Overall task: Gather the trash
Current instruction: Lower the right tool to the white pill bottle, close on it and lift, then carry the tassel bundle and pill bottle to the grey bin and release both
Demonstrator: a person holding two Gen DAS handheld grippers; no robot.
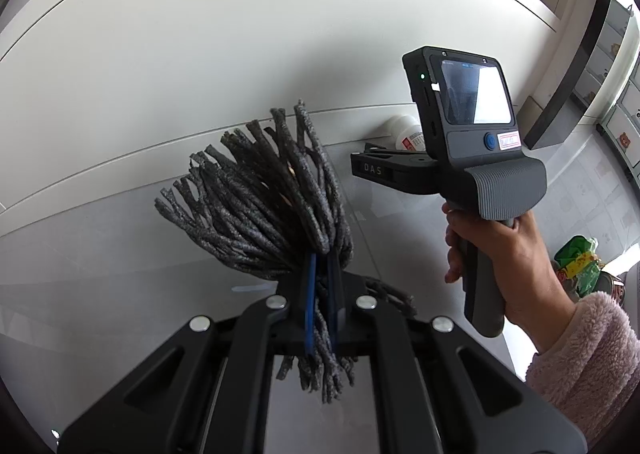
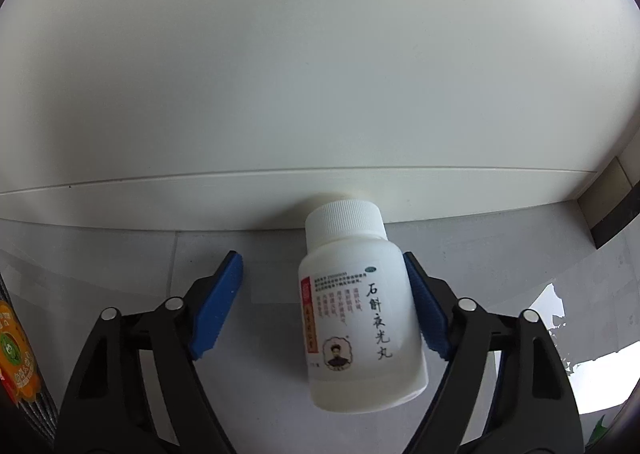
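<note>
My left gripper point(image 1: 320, 274) is shut on a bundle of dark grey fuzzy cords point(image 1: 264, 194), which fans out above the blue pads and hangs below them. A white pill bottle point(image 2: 360, 318) with a ribbed cap and printed label lies on the grey tile floor against the white baseboard. My right gripper point(image 2: 324, 306) is open around it; the right pad point(image 2: 428, 318) touches the bottle's side and the left pad point(image 2: 218, 306) stands apart. The right gripper point(image 1: 372, 158) and bottle point(image 1: 408, 132) also show in the left wrist view.
A white wall and baseboard point(image 2: 160, 198) run along the back. A green and yellow wrapper point(image 1: 578, 258) lies on the floor at the right. An orange wrapper point(image 2: 14, 358) shows at the left edge. A dark door frame point(image 1: 568, 78) stands at the right.
</note>
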